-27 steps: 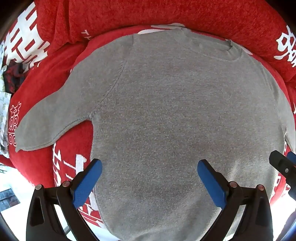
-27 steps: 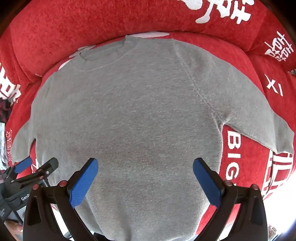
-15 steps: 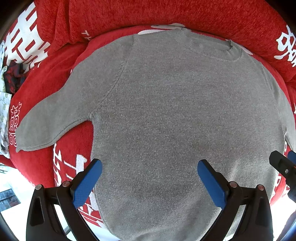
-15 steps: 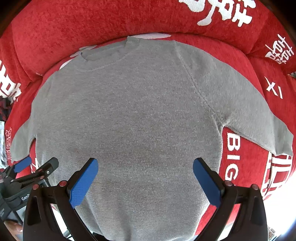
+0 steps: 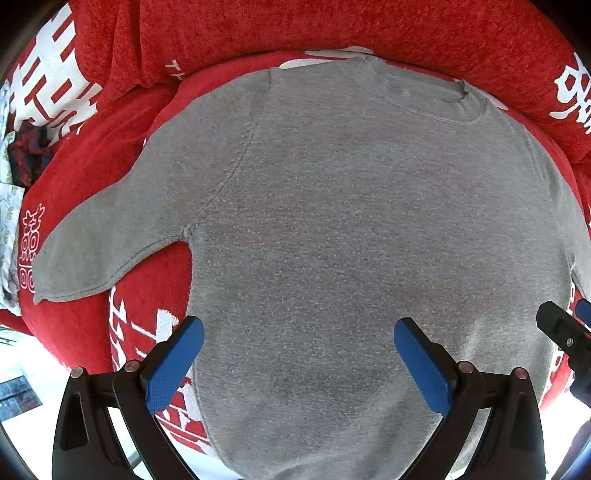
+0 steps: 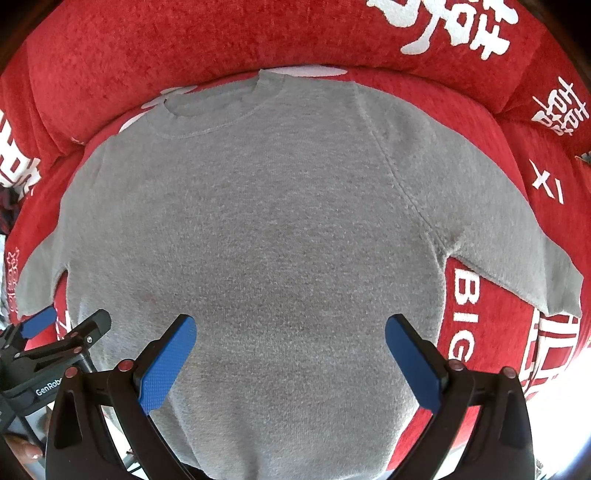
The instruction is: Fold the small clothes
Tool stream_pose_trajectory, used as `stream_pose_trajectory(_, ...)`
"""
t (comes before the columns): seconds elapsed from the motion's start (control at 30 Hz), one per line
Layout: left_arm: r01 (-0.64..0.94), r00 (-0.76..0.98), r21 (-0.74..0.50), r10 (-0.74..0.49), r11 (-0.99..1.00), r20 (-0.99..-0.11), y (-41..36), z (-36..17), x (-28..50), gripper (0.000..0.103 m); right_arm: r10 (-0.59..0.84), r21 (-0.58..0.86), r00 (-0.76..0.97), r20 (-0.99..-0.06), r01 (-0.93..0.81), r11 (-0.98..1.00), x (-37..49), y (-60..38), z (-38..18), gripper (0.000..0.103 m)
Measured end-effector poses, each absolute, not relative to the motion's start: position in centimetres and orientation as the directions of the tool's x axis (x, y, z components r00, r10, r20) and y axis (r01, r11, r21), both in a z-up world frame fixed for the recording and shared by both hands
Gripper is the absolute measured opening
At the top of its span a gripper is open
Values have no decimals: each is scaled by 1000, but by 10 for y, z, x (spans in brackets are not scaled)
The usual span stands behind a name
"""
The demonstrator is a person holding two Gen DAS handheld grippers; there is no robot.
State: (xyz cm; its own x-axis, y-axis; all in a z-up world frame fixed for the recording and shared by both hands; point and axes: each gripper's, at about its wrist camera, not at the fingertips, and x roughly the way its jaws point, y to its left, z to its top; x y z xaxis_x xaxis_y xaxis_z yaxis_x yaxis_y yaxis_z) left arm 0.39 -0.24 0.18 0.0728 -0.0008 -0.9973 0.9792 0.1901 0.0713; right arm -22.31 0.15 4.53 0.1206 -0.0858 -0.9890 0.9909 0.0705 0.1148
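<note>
A small grey knit sweater (image 5: pixel 332 221) lies flat on a red sofa seat, collar at the far side, both short sleeves spread out; it also shows in the right wrist view (image 6: pixel 277 240). My left gripper (image 5: pixel 298 332) is open and empty above the sweater's lower left part. My right gripper (image 6: pixel 290 328) is open and empty above its lower right part. The right gripper's tip shows at the right edge of the left wrist view (image 5: pixel 561 328). The left gripper shows at the lower left of the right wrist view (image 6: pixel 66 343).
The red sofa cover (image 5: pixel 332 33) with white characters has a raised backrest behind the collar (image 6: pixel 221 44). A dark red patterned cloth (image 5: pixel 27 155) and a pale floral fabric (image 5: pixel 9 206) lie at the far left. The seat's front edge runs below the hem.
Both grippers stay open above the sweater. The right wrist view has shifted slightly, with the sweater a little lower in frame. The sweater has not moved.
</note>
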Motion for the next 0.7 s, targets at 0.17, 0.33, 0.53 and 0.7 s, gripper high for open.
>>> stream_pose_trajectory(0.17, 979, 72, 71, 2, 191, -997, -3, 2, 4, 103, -79, 109, 116, -990, 990, 91, -222, 2, 45, 102)
stream_pose_trajectory(0.33, 979, 71, 70, 3, 194, -997, -3, 2, 7, 103, -89, 117, 126, -988, 989, 93, -221, 3, 46, 102)
stream_pose_trajectory(0.53, 977, 77, 76, 4, 199, -997, -3, 1, 14, 103, -79, 100, 108, -991, 990, 98, -220, 4, 46, 102)
stream_pose_trajectory(0.7, 976, 81, 83, 18, 202, -997, -1, -1, 18, 103, -96, 67, 78, -992, 992, 107, -217, 6, 46, 102)
